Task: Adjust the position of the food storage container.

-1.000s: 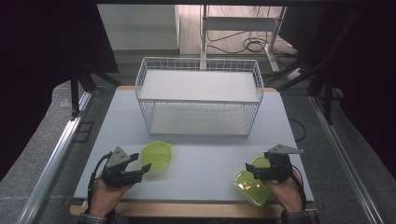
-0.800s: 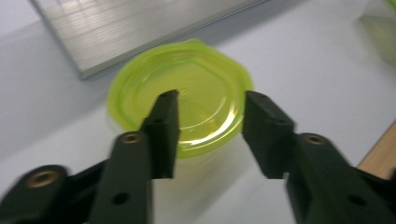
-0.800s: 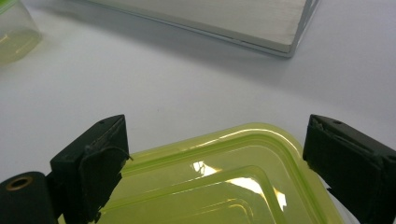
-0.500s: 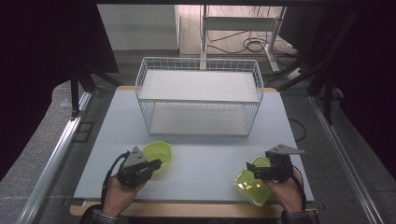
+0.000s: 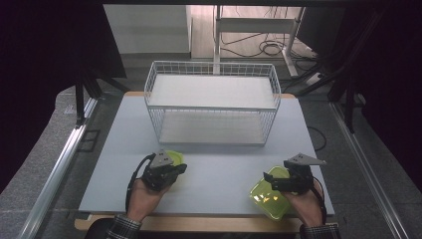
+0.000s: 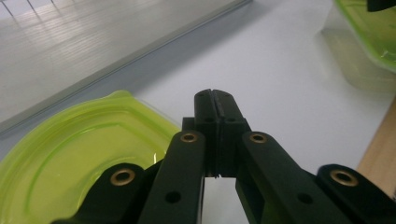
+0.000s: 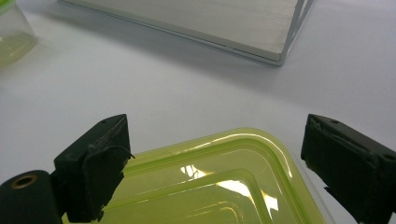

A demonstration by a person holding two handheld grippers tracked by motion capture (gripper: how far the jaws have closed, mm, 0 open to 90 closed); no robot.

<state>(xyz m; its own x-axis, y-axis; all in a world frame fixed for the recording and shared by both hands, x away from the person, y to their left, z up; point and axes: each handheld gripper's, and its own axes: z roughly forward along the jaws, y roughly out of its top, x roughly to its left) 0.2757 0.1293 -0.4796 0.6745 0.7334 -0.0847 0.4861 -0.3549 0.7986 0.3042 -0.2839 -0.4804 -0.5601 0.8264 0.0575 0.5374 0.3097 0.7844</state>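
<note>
A lime-green lidded tub [image 5: 175, 157] sits on the white table [image 5: 224, 164] at the front left. My left gripper [image 5: 181, 168] is over its near right edge. In the left gripper view the black jaws [image 6: 215, 95] are pressed together with nothing visible between the pads, and the green lid [image 6: 79, 154] lies just left of and below them. A second green-lidded tub [image 5: 266, 199] rests at the front right. My right gripper [image 5: 268, 182] hovers at it, open wide. Its two jaws [image 7: 215, 125] stand either side of the lid's [image 7: 224, 186] far corner without touching.
A white wire basket [image 5: 211, 107] with a solid floor stands across the back middle of the table. Bare tabletop lies between the two tubs. The table's wooden front edge [image 5: 199, 221] runs just ahead of both hands. Dark floor and cables lie beyond.
My left gripper has travelled right from the table's left side onto the left tub, and its jaws have gone from open to shut. The right gripper and its tub have stayed put.
</note>
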